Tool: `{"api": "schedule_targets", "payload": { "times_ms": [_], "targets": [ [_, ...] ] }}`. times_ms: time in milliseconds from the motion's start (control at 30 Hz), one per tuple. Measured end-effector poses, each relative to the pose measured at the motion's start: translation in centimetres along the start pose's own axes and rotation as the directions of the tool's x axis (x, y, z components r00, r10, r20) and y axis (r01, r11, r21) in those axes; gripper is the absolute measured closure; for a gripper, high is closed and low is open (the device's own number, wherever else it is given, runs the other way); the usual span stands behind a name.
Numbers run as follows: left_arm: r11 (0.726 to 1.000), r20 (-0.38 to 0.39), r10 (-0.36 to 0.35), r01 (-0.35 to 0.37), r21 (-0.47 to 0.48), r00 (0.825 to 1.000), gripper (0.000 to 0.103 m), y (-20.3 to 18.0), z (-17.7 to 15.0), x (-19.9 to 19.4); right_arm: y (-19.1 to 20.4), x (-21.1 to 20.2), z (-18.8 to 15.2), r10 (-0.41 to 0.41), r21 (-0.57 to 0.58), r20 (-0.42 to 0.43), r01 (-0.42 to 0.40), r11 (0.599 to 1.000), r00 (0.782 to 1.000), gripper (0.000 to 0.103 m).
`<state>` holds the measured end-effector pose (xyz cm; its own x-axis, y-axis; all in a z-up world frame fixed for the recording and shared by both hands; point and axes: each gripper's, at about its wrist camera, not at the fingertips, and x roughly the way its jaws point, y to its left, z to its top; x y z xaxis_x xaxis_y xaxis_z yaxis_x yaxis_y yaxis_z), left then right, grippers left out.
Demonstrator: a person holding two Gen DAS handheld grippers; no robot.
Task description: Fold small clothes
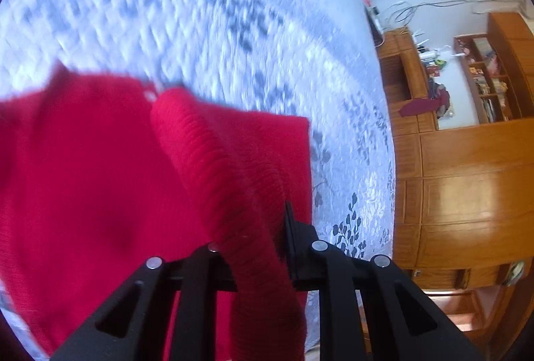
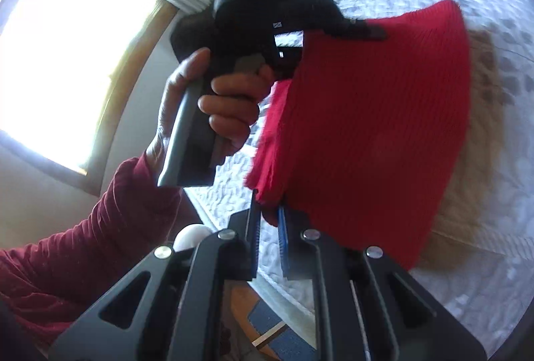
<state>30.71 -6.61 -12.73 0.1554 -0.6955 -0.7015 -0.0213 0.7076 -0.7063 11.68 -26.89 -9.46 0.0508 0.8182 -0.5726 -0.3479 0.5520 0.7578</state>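
Note:
A red knit garment hangs lifted above the bed. In the left wrist view my left gripper is shut on a ribbed red edge of it, which runs between the jaws. In the right wrist view the same garment hangs as a ribbed sheet. My right gripper is shut on its lower corner. The left gripper, held in a hand, grips the garment's upper edge there.
A bed with a white and grey floral quilt lies under the garment; it also shows in the right wrist view. Wooden cabinets and shelves stand beyond the bed. A bright window is at left.

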Motion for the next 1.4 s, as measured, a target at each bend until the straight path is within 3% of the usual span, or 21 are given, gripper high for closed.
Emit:
{"api": "schedule_targets", "payload": {
  "times_ms": [167, 300, 433, 600, 667, 767, 933, 1100, 1233, 1367, 1400],
  "targets": [
    [0.993, 0.097, 0.076, -0.085, 0.088, 0.992, 0.086, 0.9, 0.7, -5.7, 3.1, 4.8, 1.6, 0.047, -0.049, -0.058, -0.05, 0.998, 0.997, 0.095],
    [0.986, 0.117, 0.142, -0.15, 0.068, 0.983, 0.086, 4.8, 0.7, -8.0, 4.4, 9.7, 2.2, 0.032, -0.078, -0.127, -0.042, 0.996, 0.991, 0.095],
    [0.978, 0.091, 0.206, -0.206, -0.003, 0.974, 0.086, 10.4, -0.1, -7.9, 3.6, 13.8, 1.6, -0.009, -0.054, -0.21, -0.003, 0.999, 0.978, 0.095],
    [0.983, 0.097, 0.183, -0.18, -0.041, 0.978, 0.084, 13.8, -1.1, -6.8, 1.8, 17.0, 0.3, -0.08, -0.043, -0.284, 0.071, 0.997, 0.956, 0.089],
    [0.978, 0.104, 0.207, -0.207, -0.009, 0.973, 0.079, 13.3, -1.4, -6.9, 1.7, 16.8, 0.5, -0.07, -0.032, -0.28, 0.064, 0.997, 0.957, 0.078],
    [0.963, 0.084, 0.259, -0.263, 0.049, 0.962, 0.064, 11.8, -2.5, -7.2, 2.1, 14.2, 1.0, -0.071, -0.05, -0.223, 0.062, 0.997, 0.972, 0.068],
    [0.959, 0.041, 0.263, -0.266, 0.1, 0.964, 0.048, 10.4, -6.2, -8.1, 1.0, 7.9, 1.4, -0.115, -0.03, -0.122, 0.112, 0.993, 0.986, 0.064],
    [0.954, -0.017, 0.275, -0.27, 0.127, 0.961, 0.048, 9.9, -11.1, -8.2, -3.2, 2.7, 0.2, -0.245, 0.078, -0.065, 0.25, 0.965, 0.967, 0.055],
    [0.938, -0.053, 0.321, -0.31, 0.152, 0.946, 0.049, 10.4, -13.5, -7.3, -5.9, 2.5, -0.2, -0.225, 0.192, -0.095, 0.24, 0.952, 0.97, 0.055],
    [0.93, -0.028, 0.343, -0.335, 0.154, 0.939, 0.067, 10.7, -13.8, -7.5, -7.3, 4.4, -2.0, -0.155, 0.267, -0.13, 0.185, 0.946, 0.979, 0.051],
    [0.933, -0.033, 0.338, -0.331, 0.142, 0.94, 0.077, 11.0, -13.7, -7.6, -7.4, 5.2, -2.1, -0.138, 0.281, -0.14, 0.173, 0.944, 0.98, 0.054]
  ]
}}
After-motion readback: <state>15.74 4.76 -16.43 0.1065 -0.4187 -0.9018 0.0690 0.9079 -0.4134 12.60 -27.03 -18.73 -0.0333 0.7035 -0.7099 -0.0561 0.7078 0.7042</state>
